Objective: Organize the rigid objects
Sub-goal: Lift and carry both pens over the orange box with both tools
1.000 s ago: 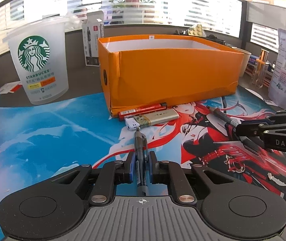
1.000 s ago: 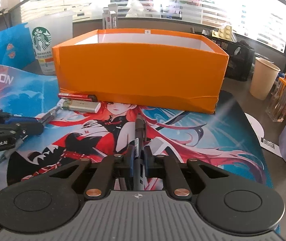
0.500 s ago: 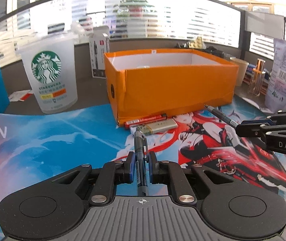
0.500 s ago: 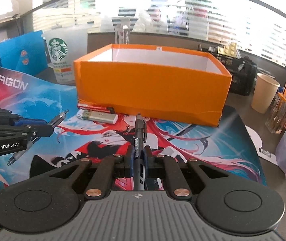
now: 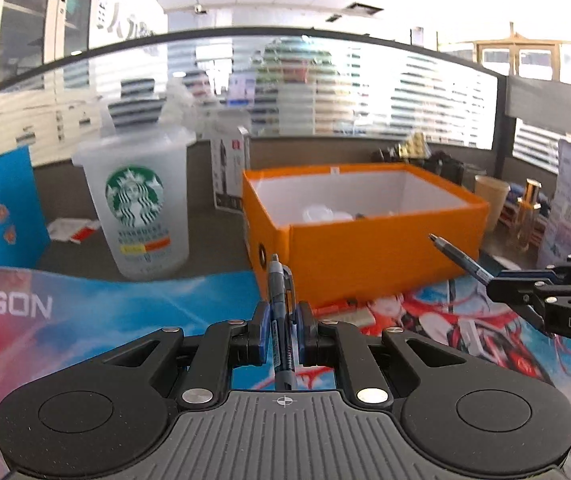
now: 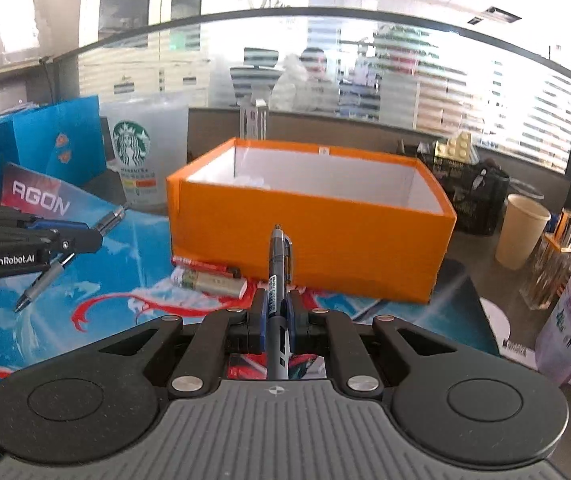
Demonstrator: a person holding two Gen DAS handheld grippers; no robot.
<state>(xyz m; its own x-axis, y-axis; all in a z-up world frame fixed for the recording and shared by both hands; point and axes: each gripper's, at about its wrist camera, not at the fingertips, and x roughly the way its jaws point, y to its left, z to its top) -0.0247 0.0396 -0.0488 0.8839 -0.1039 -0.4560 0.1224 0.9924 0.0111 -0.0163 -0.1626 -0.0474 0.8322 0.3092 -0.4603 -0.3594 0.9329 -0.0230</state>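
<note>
two wrist views over a table covered by a bright printed mat (image 6: 117,292). the left tongs (image 5: 281,330) are clamped on a dark pen (image 5: 279,312) held mid-barrel, its tip pointing to 12 o'clock. the right tongs (image 6: 275,320) grip a second pen (image 6: 279,280) the same way. both pens are above the mat, short of the orange box (image 6: 325,236) standing at 12 o'clock, open-topped with a few pale items inside, too blurred to name. at its base lie a red lighter (image 6: 201,267) and a silver lighter (image 6: 209,281). the pens look light, stiff and smooth, likely to swivel unless pinched near the middle. the box rim is the edge to clear. a frosted cup (image 5: 141,204) stands at 10 o'clock, and a paper cup (image 6: 519,230) and bottles crowd 3 o'clock.
</note>
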